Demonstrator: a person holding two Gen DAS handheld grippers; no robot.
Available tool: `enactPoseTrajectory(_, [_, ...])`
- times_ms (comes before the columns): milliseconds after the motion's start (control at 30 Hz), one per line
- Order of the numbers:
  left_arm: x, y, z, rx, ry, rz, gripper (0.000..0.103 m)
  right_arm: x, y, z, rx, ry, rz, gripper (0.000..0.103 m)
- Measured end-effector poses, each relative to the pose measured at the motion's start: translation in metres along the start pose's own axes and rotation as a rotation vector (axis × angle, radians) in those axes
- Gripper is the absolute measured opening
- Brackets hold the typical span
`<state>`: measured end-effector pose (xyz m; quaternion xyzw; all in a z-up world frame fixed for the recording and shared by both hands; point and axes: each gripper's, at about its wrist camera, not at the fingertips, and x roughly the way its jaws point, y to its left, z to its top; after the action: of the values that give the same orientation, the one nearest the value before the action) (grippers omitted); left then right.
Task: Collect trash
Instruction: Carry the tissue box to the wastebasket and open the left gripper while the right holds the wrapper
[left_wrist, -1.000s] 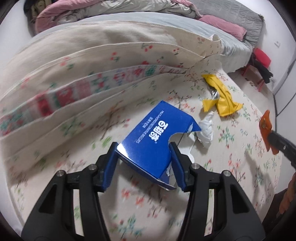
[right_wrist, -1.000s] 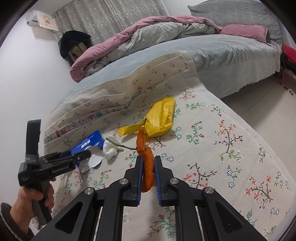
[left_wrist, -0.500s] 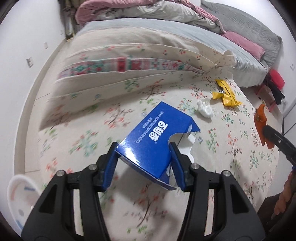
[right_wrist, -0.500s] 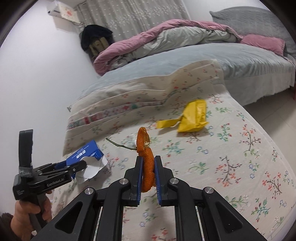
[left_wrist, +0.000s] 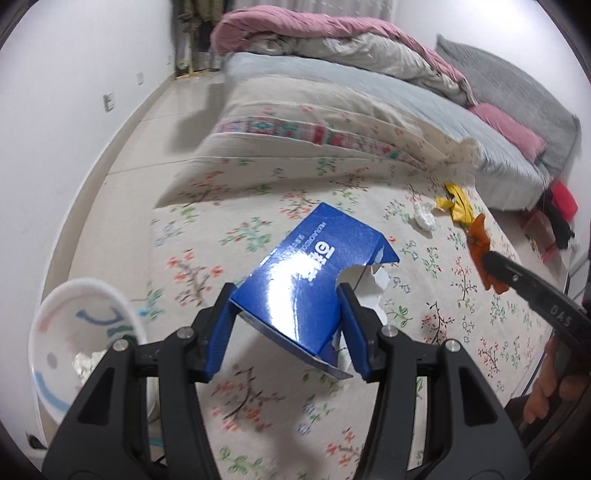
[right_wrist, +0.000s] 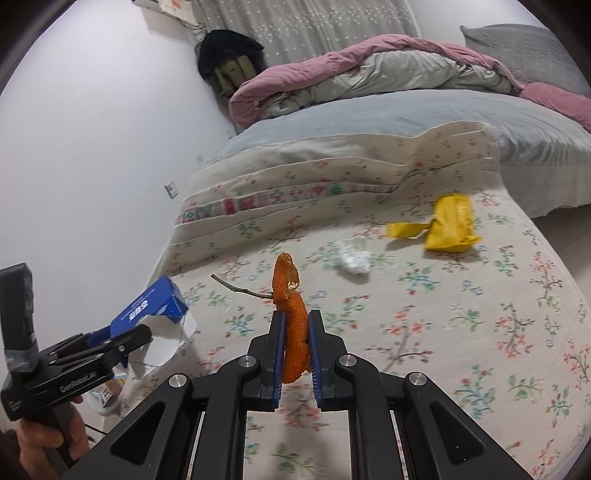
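Note:
My left gripper (left_wrist: 286, 295) is shut on a torn blue cardboard box (left_wrist: 314, 273) and holds it above the floral cloth, near a white trash bin (left_wrist: 77, 332) at the lower left. My right gripper (right_wrist: 295, 317) is shut on an orange peel (right_wrist: 291, 325) with a thin twig attached. The peel also shows in the left wrist view (left_wrist: 484, 251), and the box in the right wrist view (right_wrist: 151, 306). A crumpled white tissue (right_wrist: 352, 258) and a yellow wrapper (right_wrist: 448, 223) lie on the cloth further off.
The floral cloth (right_wrist: 443, 332) covers a low surface beside a bed (right_wrist: 369, 110) with a pink and grey duvet. A white wall (left_wrist: 55, 110) runs on the left. The bin holds crumpled paper (left_wrist: 86, 363).
Both grippers have swung left with their loads, away from the tissue and wrapper. The white bin has come further into the left wrist view.

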<state>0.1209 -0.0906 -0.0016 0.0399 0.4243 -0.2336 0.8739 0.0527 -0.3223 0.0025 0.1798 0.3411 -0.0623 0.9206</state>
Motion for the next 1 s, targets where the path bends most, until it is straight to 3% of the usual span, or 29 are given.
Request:
enactPoseTrajectory(533, [-0.043,0.093,-0.03,-0.222,-0.031,0.065,0.056,0.026,0.085,-0.015,-0.119,0.046,0.103,0.013])
enactPoseTrajectory(1000, [-0.074,0.169,-0.055,-0.337,-0.059,0.231,0.056,0.053,0.166,-0.04,-0.228,0.108,0.195,0.013])
